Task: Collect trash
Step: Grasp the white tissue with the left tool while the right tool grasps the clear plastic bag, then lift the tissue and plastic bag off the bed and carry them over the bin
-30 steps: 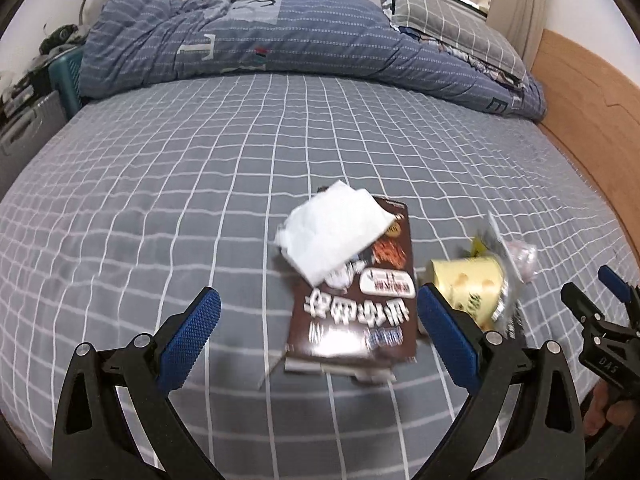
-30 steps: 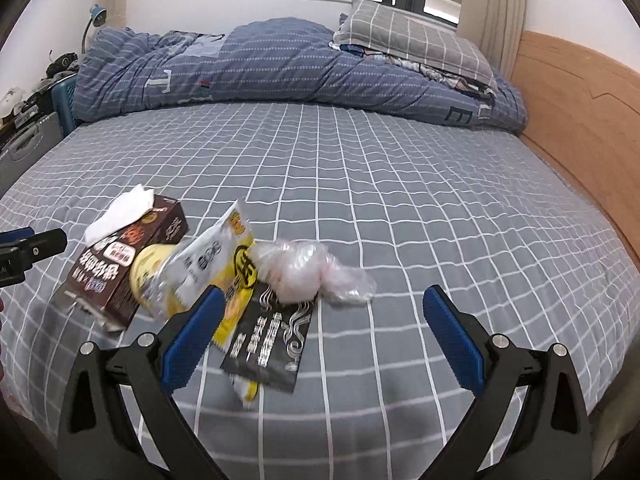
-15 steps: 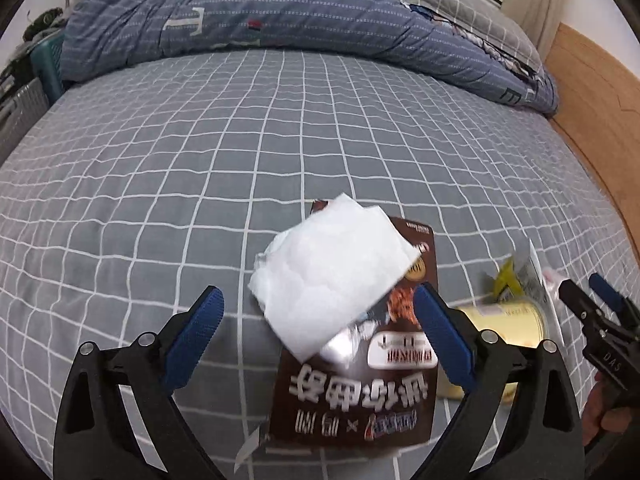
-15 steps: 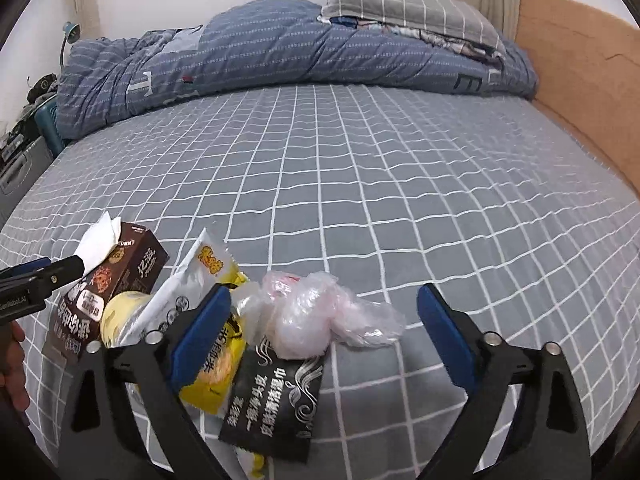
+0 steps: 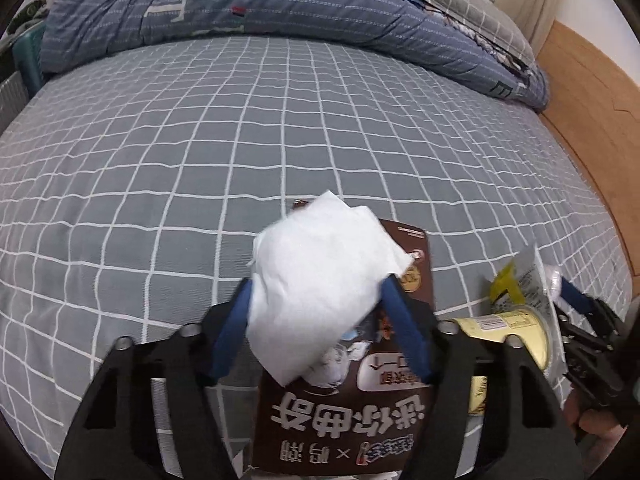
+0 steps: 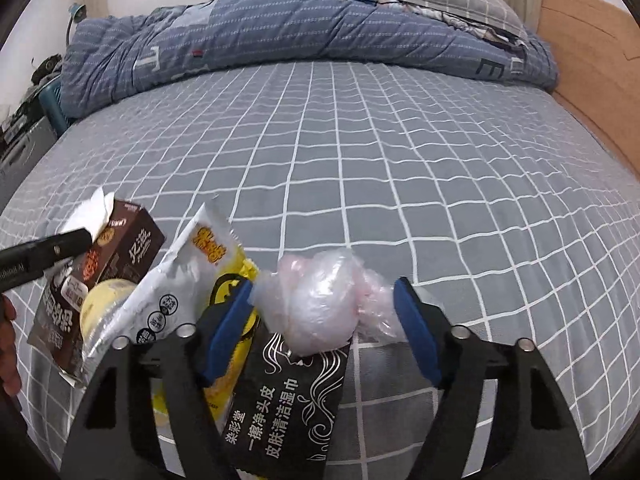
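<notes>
Left wrist view: a white tissue (image 5: 320, 288) lies on a brown snack box (image 5: 352, 392) on the bed (image 5: 280, 128), and the left tongs (image 5: 316, 320) straddle it with pads against its sides, clamped or nearly so (contact looks real, pressure I cannot tell). The right tongs (image 6: 320, 320) stand apart around a crumpled plastic bag (image 6: 320, 300) resting on a black wipe packet (image 6: 288, 400), beside a yellow wrapper (image 6: 224, 264) and cup (image 6: 108, 304). Grasping seems underway; next comes closing fully, then lifting without dragging the box.
</notes>
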Available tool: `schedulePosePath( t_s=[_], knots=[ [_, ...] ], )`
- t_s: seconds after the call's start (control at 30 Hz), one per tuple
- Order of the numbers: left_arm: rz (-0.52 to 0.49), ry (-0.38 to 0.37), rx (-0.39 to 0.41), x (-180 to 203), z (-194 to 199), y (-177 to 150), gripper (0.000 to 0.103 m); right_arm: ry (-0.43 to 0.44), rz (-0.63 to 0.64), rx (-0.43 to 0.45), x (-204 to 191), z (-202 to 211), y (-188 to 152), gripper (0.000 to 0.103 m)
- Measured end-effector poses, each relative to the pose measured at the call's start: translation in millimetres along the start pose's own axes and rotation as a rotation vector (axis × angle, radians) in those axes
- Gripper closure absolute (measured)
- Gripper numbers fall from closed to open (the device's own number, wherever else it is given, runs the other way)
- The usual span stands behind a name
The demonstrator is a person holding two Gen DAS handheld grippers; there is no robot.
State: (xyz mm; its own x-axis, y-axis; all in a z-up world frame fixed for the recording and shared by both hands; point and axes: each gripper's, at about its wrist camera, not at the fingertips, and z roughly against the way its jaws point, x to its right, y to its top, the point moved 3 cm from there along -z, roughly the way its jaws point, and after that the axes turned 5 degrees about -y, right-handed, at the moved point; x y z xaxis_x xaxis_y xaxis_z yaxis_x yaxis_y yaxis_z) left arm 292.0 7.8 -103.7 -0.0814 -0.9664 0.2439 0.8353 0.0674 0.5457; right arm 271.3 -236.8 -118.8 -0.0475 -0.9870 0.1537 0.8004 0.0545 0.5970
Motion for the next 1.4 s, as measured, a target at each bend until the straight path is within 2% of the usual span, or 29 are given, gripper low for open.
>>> schedulePosePath(
  t_s=[0.1,0.2,0.47,0.53,0.6,0.7,1.2,1.4],
  knots=[
    [-0.012,0.015,0.007,2.6,1.2,-0.5,0.057,0.002,-0.002,-0.003,0.8,-0.5,-1.1,0.054],
    [-0.015,0.027,0.019,1.9,3.6,-0.4,0.063,0.01,0.002,0.0,0.4,-0.1,-1.3,0.059],
    [-0.023,0.066,0.044,-0.7,8.6,2.4,0.081,0.023,-0.005,0.007,3.9,2.1,-0.3,0.065],
    [-0.029,0.067,0.04,-0.5,10.0,1.8,0.083,0.021,-0.008,0.011,5.1,4.3,0.6,0.066],
    [-0.037,0.069,0.033,0.4,12.0,0.7,0.091,0.018,-0.009,0.016,5.5,6.2,1.1,0.066],
    [-0.034,0.061,0.033,0.5,16.8,0.2,0.096,0.016,-0.01,0.021,6.2,10.2,1.6,0.067],
    [-0.038,0.039,0.064,16.9,52.5,-17.2,0.098,0.003,0.016,0.086,7.2,50.5,10.2,0.067],
    [-0.043,0.083,0.109,19.9,71.1,-28.9,0.098,-0.002,0.04,0.113,4.0,67.7,9.1,0.067]
  ],
)
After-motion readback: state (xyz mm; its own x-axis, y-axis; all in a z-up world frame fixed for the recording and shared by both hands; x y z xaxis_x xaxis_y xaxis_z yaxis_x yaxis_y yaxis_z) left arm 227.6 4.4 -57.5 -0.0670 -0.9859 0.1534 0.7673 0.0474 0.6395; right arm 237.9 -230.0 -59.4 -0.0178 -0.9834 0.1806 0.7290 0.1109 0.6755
